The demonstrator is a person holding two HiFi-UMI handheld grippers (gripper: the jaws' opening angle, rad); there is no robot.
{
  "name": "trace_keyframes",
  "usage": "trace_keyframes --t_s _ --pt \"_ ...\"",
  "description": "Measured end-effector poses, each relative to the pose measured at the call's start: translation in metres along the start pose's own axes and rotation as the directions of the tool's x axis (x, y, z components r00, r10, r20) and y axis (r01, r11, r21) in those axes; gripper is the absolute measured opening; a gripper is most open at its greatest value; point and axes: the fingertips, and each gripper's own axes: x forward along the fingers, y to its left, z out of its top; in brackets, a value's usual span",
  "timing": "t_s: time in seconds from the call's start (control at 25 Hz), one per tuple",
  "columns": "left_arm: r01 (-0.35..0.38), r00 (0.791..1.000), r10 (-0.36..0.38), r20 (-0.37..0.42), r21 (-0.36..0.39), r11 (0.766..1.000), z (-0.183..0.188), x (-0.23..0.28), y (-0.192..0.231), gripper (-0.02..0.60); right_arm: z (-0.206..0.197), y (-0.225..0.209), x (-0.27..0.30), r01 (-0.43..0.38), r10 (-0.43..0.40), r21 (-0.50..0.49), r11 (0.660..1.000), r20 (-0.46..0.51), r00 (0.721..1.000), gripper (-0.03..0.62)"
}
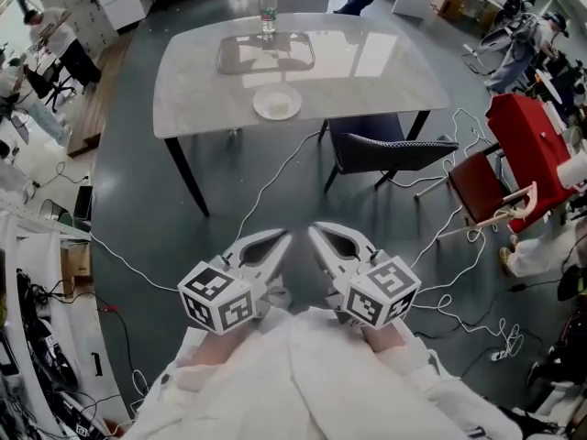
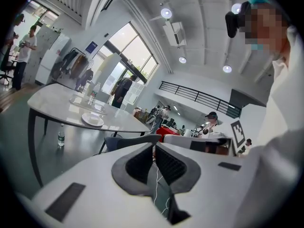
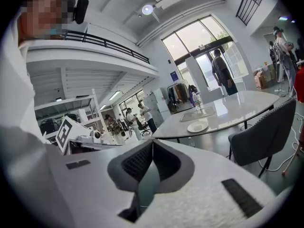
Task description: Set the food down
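Tools shut, empty: left tool point(image 1: 283, 239), right tool point(image 1: 315, 231); tray point(image 1: 221, 59) contents on table point(image 1: 367, 62) lost in glare

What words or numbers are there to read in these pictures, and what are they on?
None can be read.
Blue sign by the windows: too small to read.
Bottle label: too blurred to read.
Left cube and right cube: black-and-white square patterns only, no letters.
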Motion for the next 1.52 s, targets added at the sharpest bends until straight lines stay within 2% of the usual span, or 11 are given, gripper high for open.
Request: trace_keyframes --t_s 0.24,0.4,0.68,1.08,1.52 --pt "0.042 0.999 -0.042 -0.019 0.025 0.999 0.033 0.015 0.044 0.028 0.024 -0.016 0.049 0.045 -0.045 0.002 0.999 0.036 0.998 0.002" --pt "0.067 0.997 -0.067 -0.046 -0.004 0.998 0.029 0.025 0.058 0.028 0.012 -0.027 0.062 0.073 -0.073 0.033 0.997 0.000 0.997 0.003" --pt "0.069 0.995 -0.073 -0.064 -0.049 0.996 0.030 0.042 0.081 0.028 0.019 -0.052 0.077 0.098 -0.098 0.070 0.993 -0.010 0.995 0.002" --pt "0.043 0.996 -0.048 -0.075 -0.061 0.997 0.057 0.094 0.135 0.028 0.044 -0.106 0.134 0.069 -0.066 0.071 0.995 -0.036 0.997 0.003" --pt "-0.041 0.998 0.039 -0.057 -0.040 0.998 0.127 0.164 0.213 0.028 0.110 -0.183 0.224 -0.032 0.036 0.080 0.996 -0.060 0.998 0.003"
